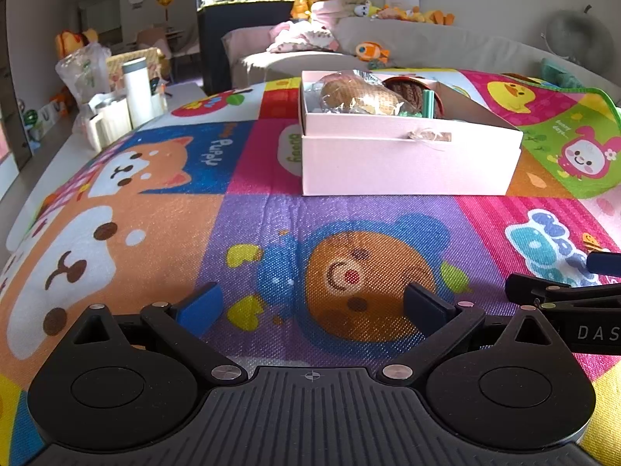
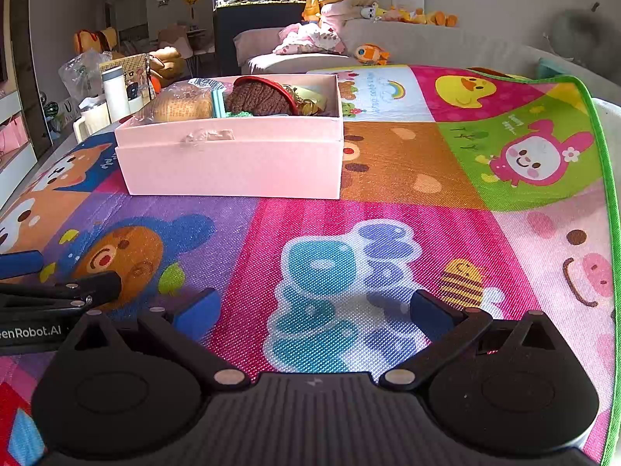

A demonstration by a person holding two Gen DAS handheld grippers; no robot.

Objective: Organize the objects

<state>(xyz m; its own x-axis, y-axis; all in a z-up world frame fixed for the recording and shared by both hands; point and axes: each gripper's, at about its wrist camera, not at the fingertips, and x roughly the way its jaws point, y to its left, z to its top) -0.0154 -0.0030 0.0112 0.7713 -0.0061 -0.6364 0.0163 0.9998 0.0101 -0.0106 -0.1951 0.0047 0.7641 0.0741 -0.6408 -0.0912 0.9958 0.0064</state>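
Both grippers are sitting low over the play mat (image 1: 248, 229), left gripper (image 1: 310, 306) and right gripper (image 2: 314, 310) spread wide, carrying nothing. Pink box (image 2: 233, 163) is lying far-centre, seemingly full already. I'd be approaching level, avoiding its near wall.

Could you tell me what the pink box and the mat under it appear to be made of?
The pink box looks like matte paperboard: flat stiff walls, crisp folded edges and a strip of clear tape on its front. The mat looks like a soft foam or plastic sheet with a printed cartoon surface; its fine woven-looking embossed grain catches the light, and a green edging runs along its border.
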